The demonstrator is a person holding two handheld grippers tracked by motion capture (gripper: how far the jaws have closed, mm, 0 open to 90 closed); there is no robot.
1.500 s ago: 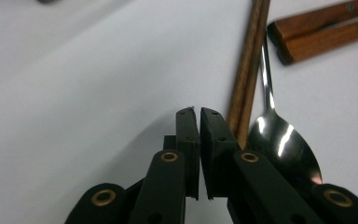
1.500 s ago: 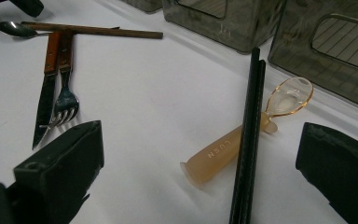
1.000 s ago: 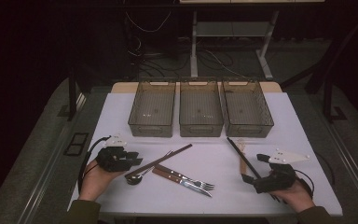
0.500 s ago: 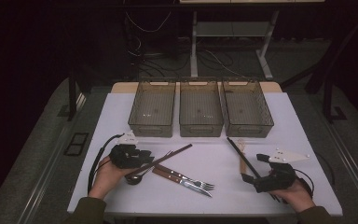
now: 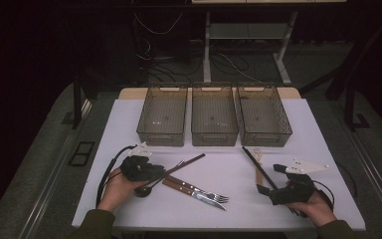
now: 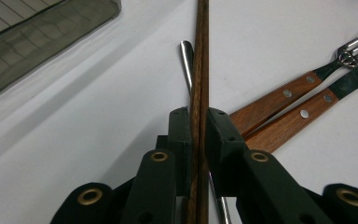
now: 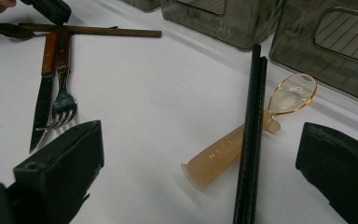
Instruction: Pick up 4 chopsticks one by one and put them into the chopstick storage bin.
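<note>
Three smoked-plastic bins [image 5: 214,117] in a row, centre frame – wood-handled knife [image 5: 194,193] and fork [image 5: 199,188] lower centre; black chopsticks [image 5: 258,167], amber spoon [image 7: 242,140] lower right.

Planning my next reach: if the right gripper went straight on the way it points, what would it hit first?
Most likely the black chopsticks lying across the amber plastic spoon, right between the right gripper's open jaws. Beyond them stands a bin; depth is hard to judge.

A white table [image 5: 298,124] is carrying three grey bins [image 5: 214,113] along its far side. Nearer, at left, brown chopsticks [image 5: 184,165], a metal spoon [image 5: 143,189], a fork [image 5: 199,189] and a knife [image 5: 195,193] are lying together; at right, black chopsticks [image 5: 258,167] are lying across an amber spoon [image 5: 257,167].
</note>
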